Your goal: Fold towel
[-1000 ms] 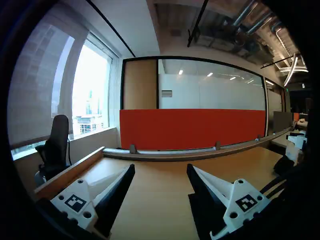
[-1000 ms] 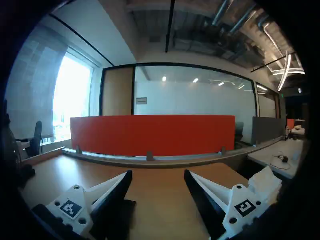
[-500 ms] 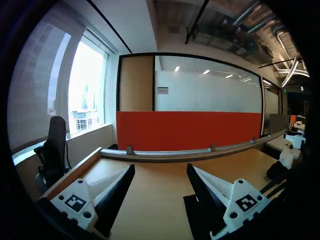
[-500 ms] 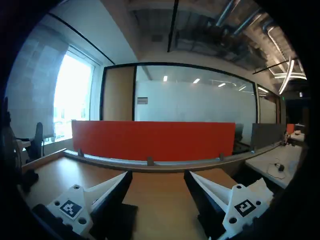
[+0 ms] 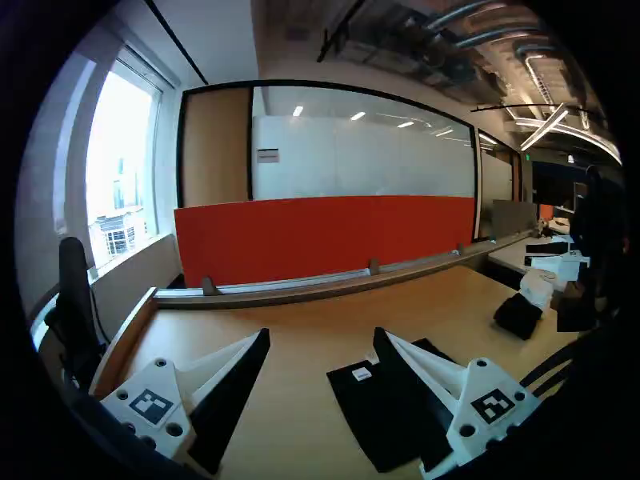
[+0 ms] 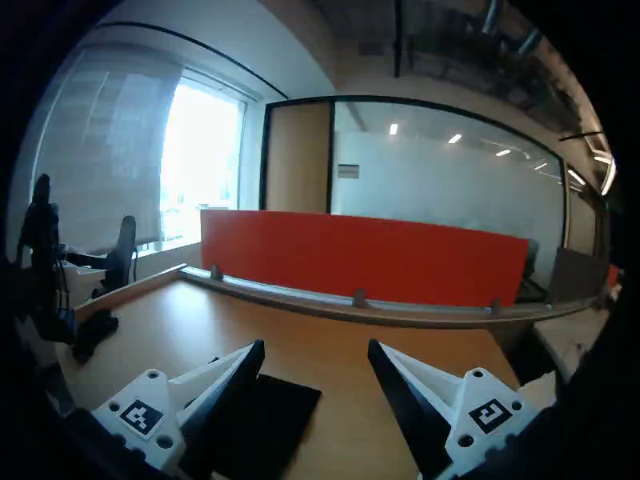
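While the towel (image 5: 382, 410) lies flat on the bench (image 5: 312, 320), dark, with a small white tag (image 5: 362, 373) near its far edge, nothing has hold of it. In the left gripper view it sits low and to the right, partly behind that tool's right finger. In the right gripper view the towel (image 6: 276, 408) sits low and left, running under the left finger. So it looks to lie between the two tools. Can't tell how many layers it has.

Left hand-held gripper (image 5: 320, 334): fingers spread wide, empty, over bare wood. Right hand-held gripper (image 6: 314, 346): same, wide apart, nothing between them, above the bench (image 6: 352, 356).

Step in hand, as I judge it: reaching in for a first grasp, fold not begun. To do it well:
- bring each tool inward and down so a towel corner sits in the gap, not beside a finger
- take one corner per tool, both on the same edge, so the cloth lifts level
- slide the lower finger under the edge and close on cloth only, not on the bench
- check for the tag first; it marks which edge is which

Risk: dark thin cloth on smooth wood may slide instead of lifting.

Beyond the bench an orange divider panel (image 5: 320, 236) runs along its far edge, glass wall behind. An office chair (image 5: 70, 308) and a window (image 5: 120, 176) are off to the left.
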Available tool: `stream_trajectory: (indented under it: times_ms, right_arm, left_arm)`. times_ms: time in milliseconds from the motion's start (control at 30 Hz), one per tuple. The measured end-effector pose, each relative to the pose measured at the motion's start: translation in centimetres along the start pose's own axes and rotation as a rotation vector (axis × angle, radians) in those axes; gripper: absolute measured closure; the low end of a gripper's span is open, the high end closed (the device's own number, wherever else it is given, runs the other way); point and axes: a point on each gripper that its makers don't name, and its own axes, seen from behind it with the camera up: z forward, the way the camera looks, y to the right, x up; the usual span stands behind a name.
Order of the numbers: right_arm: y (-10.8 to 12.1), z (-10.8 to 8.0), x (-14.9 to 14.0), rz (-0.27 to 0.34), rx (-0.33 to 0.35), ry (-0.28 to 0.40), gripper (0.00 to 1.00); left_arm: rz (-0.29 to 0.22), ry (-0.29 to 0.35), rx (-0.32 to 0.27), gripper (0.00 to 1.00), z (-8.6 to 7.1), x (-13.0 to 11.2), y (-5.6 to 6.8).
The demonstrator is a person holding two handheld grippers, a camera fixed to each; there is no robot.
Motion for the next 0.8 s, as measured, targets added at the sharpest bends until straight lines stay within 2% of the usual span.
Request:
stream_trajectory:
  times_ms: [167, 367, 567, 800]
  right_arm:
    - [-2.0, 0.2, -1.4, -0.026, 0.084, -0.062, 0.00]
    - [-3.4, 0.2, -4.2, -0.078, 0.162, -0.143, 0.00]
    - [-4.2, 0.3, -6.7, -0.120, 0.212, -0.204, 0.00]
    - [-4.5, 0.4, -9.9, -0.135, 0.240, -0.265, 0.00]
  left_arm:
    - [0.035, -0.047, -0.065, 0.04, 0.1, -1.2, 1.1]
    - [0.053, -0.115, -0.136, 0.04, 0.3, -4.2, 2.7]
    - [0.071, -0.164, -0.158, 0.04, 0.7, -7.2, 3.4]
    - [0.075, -0.221, -0.182, 0.04, 1.1, -10.8, 4.5]
